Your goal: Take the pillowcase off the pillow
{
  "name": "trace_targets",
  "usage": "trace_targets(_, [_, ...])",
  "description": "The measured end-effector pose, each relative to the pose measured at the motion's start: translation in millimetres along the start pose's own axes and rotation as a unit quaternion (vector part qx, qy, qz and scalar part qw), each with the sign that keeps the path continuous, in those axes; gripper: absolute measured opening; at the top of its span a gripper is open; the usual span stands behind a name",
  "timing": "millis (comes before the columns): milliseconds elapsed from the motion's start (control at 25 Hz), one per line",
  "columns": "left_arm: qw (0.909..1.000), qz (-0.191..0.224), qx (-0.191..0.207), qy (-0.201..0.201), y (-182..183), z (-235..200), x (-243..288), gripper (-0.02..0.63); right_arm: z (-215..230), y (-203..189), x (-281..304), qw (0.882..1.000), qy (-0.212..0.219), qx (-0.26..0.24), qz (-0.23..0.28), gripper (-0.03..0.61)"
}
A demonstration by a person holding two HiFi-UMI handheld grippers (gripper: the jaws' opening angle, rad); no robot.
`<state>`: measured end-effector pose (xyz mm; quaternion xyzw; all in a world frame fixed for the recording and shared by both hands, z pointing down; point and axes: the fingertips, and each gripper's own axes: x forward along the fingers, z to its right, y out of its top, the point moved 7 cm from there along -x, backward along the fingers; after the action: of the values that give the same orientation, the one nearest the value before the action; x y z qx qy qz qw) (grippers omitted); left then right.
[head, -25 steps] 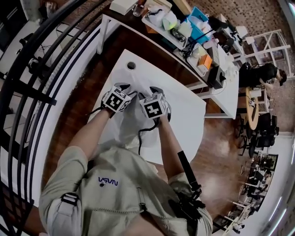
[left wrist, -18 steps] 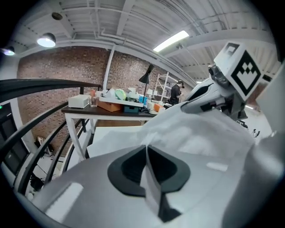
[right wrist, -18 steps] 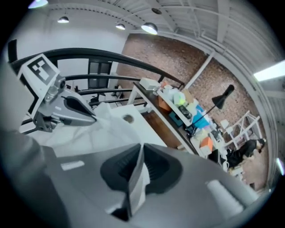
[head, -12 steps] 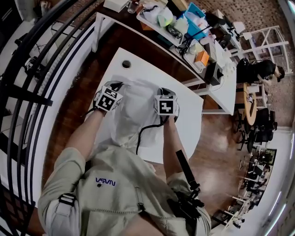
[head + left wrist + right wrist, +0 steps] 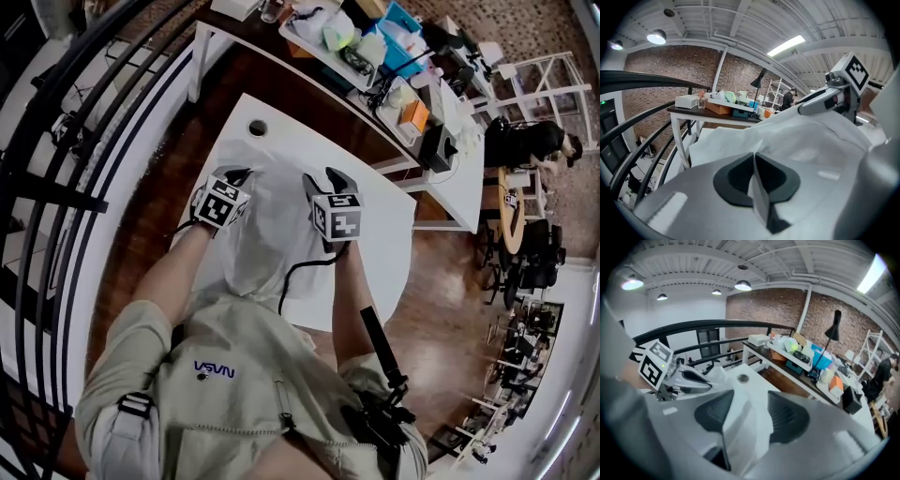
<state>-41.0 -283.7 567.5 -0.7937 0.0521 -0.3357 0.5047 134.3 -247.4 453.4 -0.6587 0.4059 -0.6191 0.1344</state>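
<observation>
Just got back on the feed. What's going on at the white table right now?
A person is working on a white pillowcase that lies on the white table, with a gripper in each hand. The left gripper has its jaws shut on a fold of the pillowcase. The right gripper has just been opening its jaws; fabric lies between them, but the pads do not press on it. No bare pillow shows, so the case looks not yet off.

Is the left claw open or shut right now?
Shut on the pillowcase: the left gripper view shows the left claw closed, pads pinching a thin fold of it.
</observation>
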Motion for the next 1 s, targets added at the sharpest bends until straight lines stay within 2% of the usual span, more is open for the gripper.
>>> trace_targets(160, [1.0000,0.004,0.003,0.003,1.7,1.4,-0.9,0.014,-41.6,42.6,-14.3,0.996,0.052,-0.050,0.046,0.215])
trace_targets(280, [1.0000,0.006,0.006,0.003,2.7,3.4,-1.7,0.014,-77.9,54.4,-14.9,0.988,0.112,-0.101,0.042,0.215])
trace_targets(440, [0.9999,0.005,0.003,-0.009,5.9,6.3,-6.5,0.015,-117.5,55.2,-13.4,0.970,0.186,-0.150,0.034,0.211])
trace_targets(560, [0.9999,0.004,0.005,-0.014,3.6,6.2,-7.4,0.015,-128.8,51.1,-14.2,0.962,0.211,-0.173,0.024,0.095])
trace_targets(640, [0.9999,0.006,0.007,-0.012,0.9,5.0,-6.7,0.015,-128.6,42.6,-7.7,0.960,0.220,-0.174,-0.007,0.091])
trace_targets(720, [0.9998,0.016,0.012,-0.005,-0.5,2.2,-4.1,0.015,-121.8,25.3,5.5,0.959,0.214,-0.174,-0.057,0.092])
trace_targets(760, [0.9997,0.021,0.015,-0.002,-0.2,1.1,-3.2,0.014,-116.1,15.9,12.5,0.960,0.196,-0.181,-0.088,0.094])
trace_targets(840, [0.9995,0.025,0.017,-0.001,1.7,0.4,-3.4,0.015,-99.6,3.1,23.9,0.961,0.133,-0.198,-0.142,0.107])
trace_targets(920, [0.9994,0.027,0.019,-0.002,3.5,0.8,-3.5,0.015,-81.3,0.5,29.5,0.965,0.089,-0.188,-0.162,0.126])
trace_targets(1000, [0.9995,0.026,0.020,-0.003,4.6,1.5,-3.6,0.015,-72.1,4.2,29.7,0.970,0.076,-0.170,-0.158,0.161])
